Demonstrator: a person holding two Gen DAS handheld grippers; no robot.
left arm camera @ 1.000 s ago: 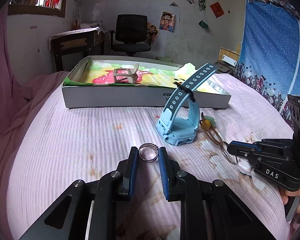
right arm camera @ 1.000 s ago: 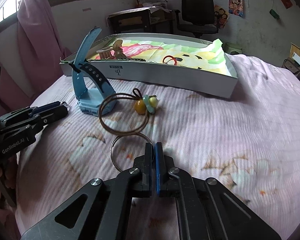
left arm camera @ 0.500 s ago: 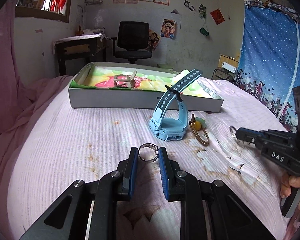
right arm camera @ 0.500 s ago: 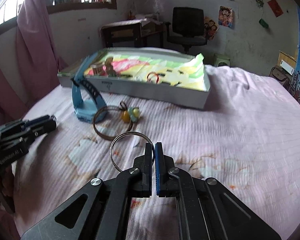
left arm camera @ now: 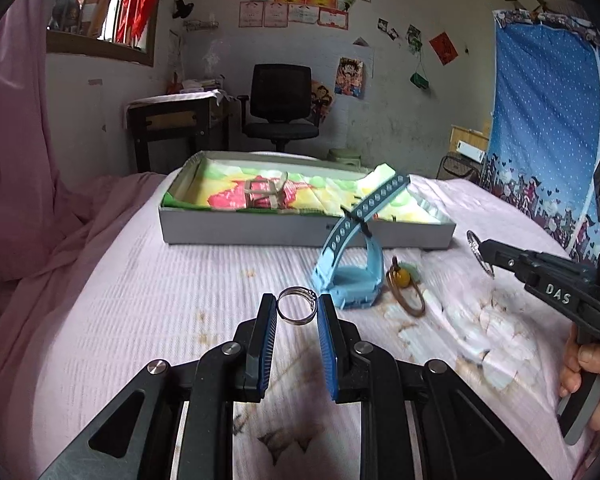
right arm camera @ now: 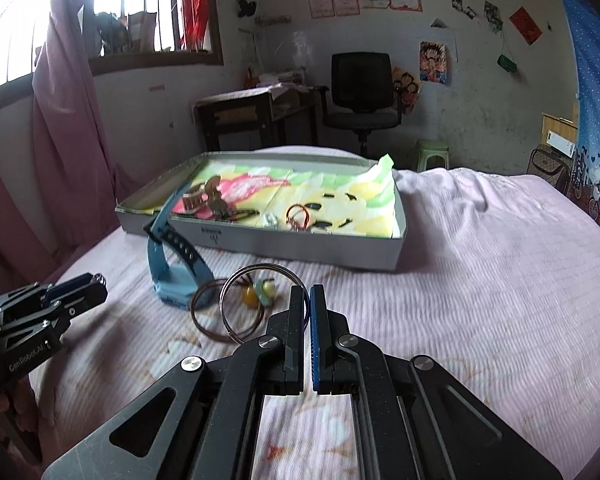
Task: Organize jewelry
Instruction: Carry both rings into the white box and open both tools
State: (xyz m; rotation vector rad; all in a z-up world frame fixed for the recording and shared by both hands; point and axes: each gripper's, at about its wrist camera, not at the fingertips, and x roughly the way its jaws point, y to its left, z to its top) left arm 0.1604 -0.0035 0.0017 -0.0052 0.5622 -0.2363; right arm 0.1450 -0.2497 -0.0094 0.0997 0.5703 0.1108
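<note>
- The bed [left arm camera: 140, 280], covered in a pale pink ribbed sheet with brownish patterned patches, carries everything in the scene.
- A shallow grey box [left arm camera: 260, 232] lies on the bed beyond both tools; it is lined with bright yellow, green and pink paper, and small pieces already rest inside it, among them a red loop and some metal bits too small to make out in the right wrist view.
- A blue watch [left arm camera: 348, 276] stands on the sheet just in front of the box, its body down and one strap arching up above the box wall.
- A brown hair tie [left arm camera: 404, 292] with a yellow and green charm lies flat just beside the watch, touching or almost touching it.
- The right gripper [right arm camera: 306, 292] is clenched on the edge of a large thin metal hoop [right arm camera: 260, 300], which juts out to its left, clear of the sheet.
- The left gripper [left arm camera: 297, 304] grasps a small silver ring [left arm camera: 297, 307] between its blue-padded fingers [left arm camera: 327, 344], the ring upright and lifted off the bed, with the watch just beyond it.
</note>
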